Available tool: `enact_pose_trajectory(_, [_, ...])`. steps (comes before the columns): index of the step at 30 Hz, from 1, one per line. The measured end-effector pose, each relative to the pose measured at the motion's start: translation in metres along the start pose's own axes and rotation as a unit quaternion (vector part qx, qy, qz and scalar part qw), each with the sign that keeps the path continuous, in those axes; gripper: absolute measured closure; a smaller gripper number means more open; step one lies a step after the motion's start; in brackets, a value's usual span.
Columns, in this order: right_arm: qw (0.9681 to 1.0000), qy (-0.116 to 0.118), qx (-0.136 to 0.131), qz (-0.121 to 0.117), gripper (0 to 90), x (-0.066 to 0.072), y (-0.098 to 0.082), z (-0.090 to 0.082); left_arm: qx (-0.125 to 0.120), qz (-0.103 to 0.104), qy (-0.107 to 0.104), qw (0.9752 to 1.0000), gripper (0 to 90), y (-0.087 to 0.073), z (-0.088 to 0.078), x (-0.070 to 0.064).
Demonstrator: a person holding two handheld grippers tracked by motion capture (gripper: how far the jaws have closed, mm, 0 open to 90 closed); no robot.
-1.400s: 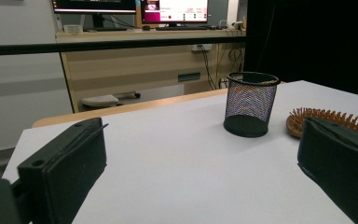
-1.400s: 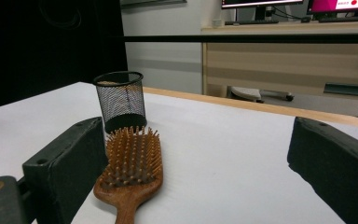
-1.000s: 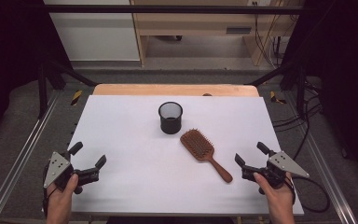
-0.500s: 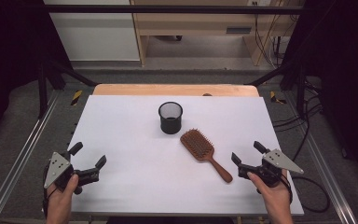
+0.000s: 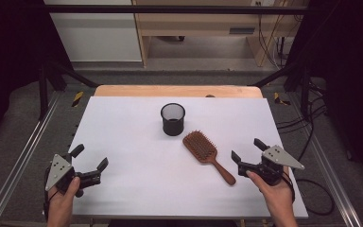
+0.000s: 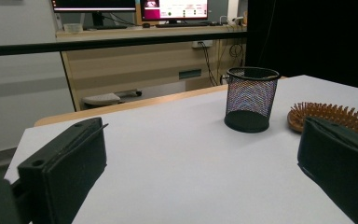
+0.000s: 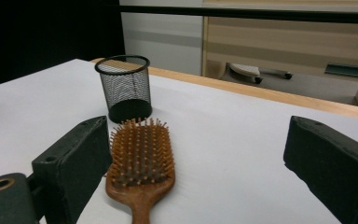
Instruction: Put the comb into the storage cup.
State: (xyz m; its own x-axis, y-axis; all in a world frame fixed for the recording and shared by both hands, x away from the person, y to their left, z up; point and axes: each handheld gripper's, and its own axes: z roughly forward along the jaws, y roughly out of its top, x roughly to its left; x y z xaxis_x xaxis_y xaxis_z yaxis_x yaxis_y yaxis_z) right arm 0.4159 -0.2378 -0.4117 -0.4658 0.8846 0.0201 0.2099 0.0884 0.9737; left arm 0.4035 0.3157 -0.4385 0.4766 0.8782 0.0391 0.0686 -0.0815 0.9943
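A wooden hairbrush [image 5: 207, 155] was seen lying bristles-up on the white counter [image 5: 123, 123], right of centre in the high view, its handle pointing toward the lower right of the frame. The handle's end lay just beside the right claw [image 5: 246, 150], which was held wide apart and empty at the lower right, near the counter's right edge. In the right gripper view the brush [image 7: 141, 161] was seen lying between the spread jaws, closer to the one at the frame's left, with nothing gripped. A black mesh cup [image 5: 173, 119] stood upright just above and left of the brush head, apart from it. The left claw [image 5: 90, 161] was held wide and empty at the lower left of the frame, well apart from both things; a broad bare stretch of counter lay between it and the brush. In the left gripper view the cup [image 6: 251, 99] and the bristles [image 6: 335, 115] were seen at the right. Compared with the frame a second before, the right claw had been brought up and left, nearer the handle; the left claw, brush and cup were unchanged.
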Motion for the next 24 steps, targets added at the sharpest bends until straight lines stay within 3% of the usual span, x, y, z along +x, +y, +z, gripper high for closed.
enact_pose_trajectory(7, [0.9997, 0.015, 0.012, -0.013, 8.0, 0.01, 0.023, 0.004, 0.0, 0.0, -0.001, 1.0, 1.3, 0.0, 0.0, 0.0])
enact_pose_trajectory(13, [0.998, 0.024, 0.049, -0.03, 7.9, 0.017, 0.037, 0.012, 0.001, 0.0, -0.002, 1.0, 1.3, 0.0, 0.0, 0.0])
enact_pose_trajectory(16, [0.9959, 0.032, 0.073, -0.042, 8.0, 0.022, 0.043, 0.017, 0.001, 0.0, -0.001, 1.0, 1.3, 0.0, 0.0, 0.0])
enact_pose_trajectory(20, [0.9903, 0.039, 0.116, -0.065, 8.7, 0.027, 0.05, 0.025, 0.002, 0.001, -0.001, 1.0, 1.3, 0.0, 0.001, 0.0])
enact_pose_trajectory(24, [0.9863, 0.043, 0.144, -0.069, 8.8, 0.03, 0.052, 0.033, 0.002, 0.002, -0.003, 1.0, 1.3, 0.0, 0.001, -0.001])
